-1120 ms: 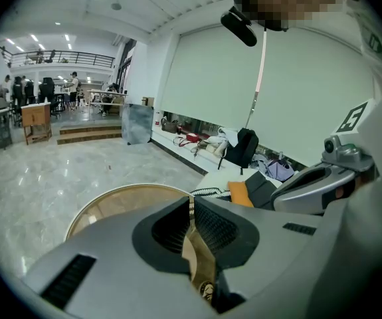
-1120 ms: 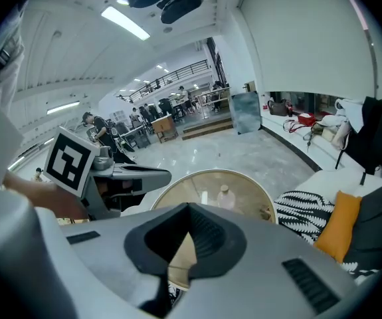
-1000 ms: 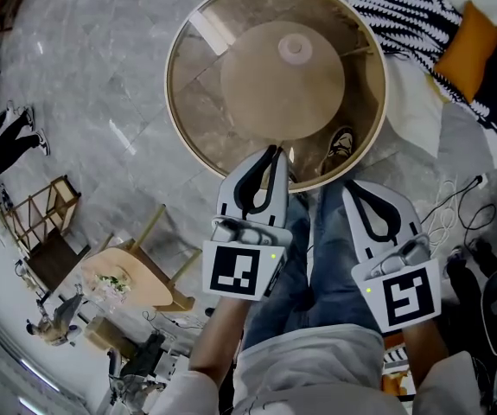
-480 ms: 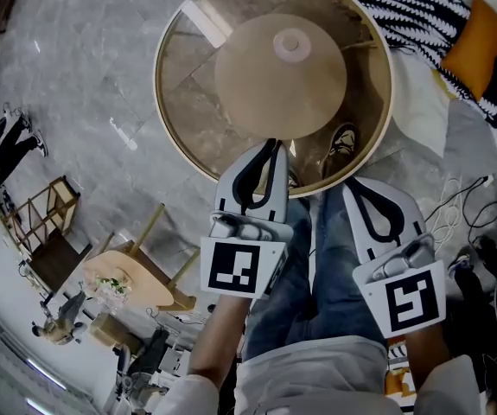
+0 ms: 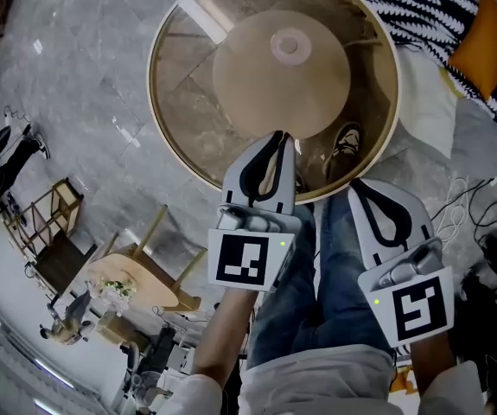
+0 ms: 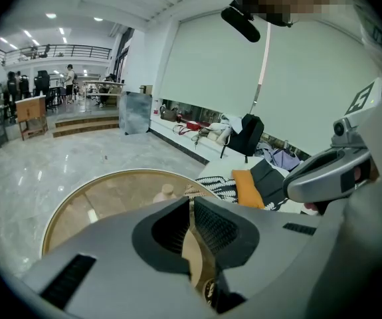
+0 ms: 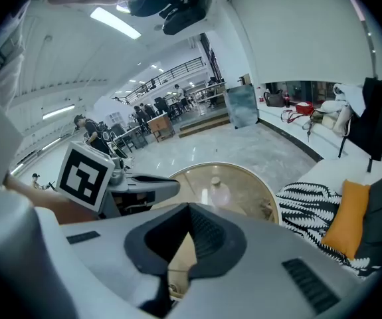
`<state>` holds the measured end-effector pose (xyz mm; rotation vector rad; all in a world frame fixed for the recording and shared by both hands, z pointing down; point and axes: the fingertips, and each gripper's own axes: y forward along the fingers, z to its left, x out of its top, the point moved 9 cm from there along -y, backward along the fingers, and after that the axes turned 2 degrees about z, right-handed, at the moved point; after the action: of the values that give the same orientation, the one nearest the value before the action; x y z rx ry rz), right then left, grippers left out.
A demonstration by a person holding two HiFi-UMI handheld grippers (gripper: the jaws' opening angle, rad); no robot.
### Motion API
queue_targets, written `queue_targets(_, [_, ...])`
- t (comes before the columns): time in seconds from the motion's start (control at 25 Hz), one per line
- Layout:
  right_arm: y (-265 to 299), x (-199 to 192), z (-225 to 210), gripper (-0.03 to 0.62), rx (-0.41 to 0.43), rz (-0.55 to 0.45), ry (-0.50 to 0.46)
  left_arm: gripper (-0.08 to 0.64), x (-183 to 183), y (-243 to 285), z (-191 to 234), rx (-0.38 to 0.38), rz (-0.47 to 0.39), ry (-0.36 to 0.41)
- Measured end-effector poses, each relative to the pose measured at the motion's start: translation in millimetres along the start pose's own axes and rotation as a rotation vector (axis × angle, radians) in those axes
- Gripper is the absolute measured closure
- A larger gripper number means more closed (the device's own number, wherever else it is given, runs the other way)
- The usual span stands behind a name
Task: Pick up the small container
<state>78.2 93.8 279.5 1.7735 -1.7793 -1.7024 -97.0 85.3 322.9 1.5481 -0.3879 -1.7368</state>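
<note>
The small container [image 5: 289, 46], a pale pink bottle with a round cap, stands upright near the middle of the round glass table [image 5: 163, 102] with a gold rim. It also shows in the left gripper view as the bottle [image 6: 166, 193] and in the right gripper view as the bottle [image 7: 220, 193], beyond the jaws. My left gripper [image 5: 276, 137] is shut and empty, over the table's near edge, well short of the bottle. My right gripper [image 5: 358, 184] is shut with nothing in it and hangs just outside the rim, above the person's knees.
A black-and-white striped throw [image 5: 412, 7] and an orange cushion [image 5: 490, 37] lie on a white sofa right of the table. A shoe [image 5: 343, 141] shows through the glass. Cables [image 5: 455, 206] trail on the floor at right. Grey marble floor [image 5: 75, 76] lies to the left.
Both grippers have sunk a little towards the table, which now fills more of the head view. The left tip now reaches over the rim. Both pairs of jaws stay shut.
</note>
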Motion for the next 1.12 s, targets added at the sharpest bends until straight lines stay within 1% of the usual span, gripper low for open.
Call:
queue_targets(0.4, [4.7,-0.5,-17.8,0.577,-0.002,0.01,0.014,0.54,-5.5,37.8,3.6,0.003,-0.027,-0.009])
queue_targets(0.52, [6.0,1.7,-20.8,0.577,-0.003,0.009,0.027,0.538,-7.9,46.5,5.4,0.011,-0.025,0.003])
queue_targets(0.64, [7.5,6.0,-21.9,0.577,0.0,0.0,0.036,0.532,-9.9,53.6,8.1,0.02,-0.028,-0.008])
queue_targets(0.8, [10.4,9.3,-22.1,0.577,0.007,-0.006,0.047,0.492,-12.1,62.9,11.1,0.021,-0.043,-0.02])
queue_targets(0.92, [12.8,8.0,-24.8,0.577,0.011,0.002,0.053,0.483,-14.7,71.4,12.2,0.022,-0.047,-0.03])
queue_targets(1.12, [13.7,5.3,-30.6,0.577,0.008,0.009,0.064,0.442,-19.0,85.5,15.1,0.042,-0.055,-0.03])
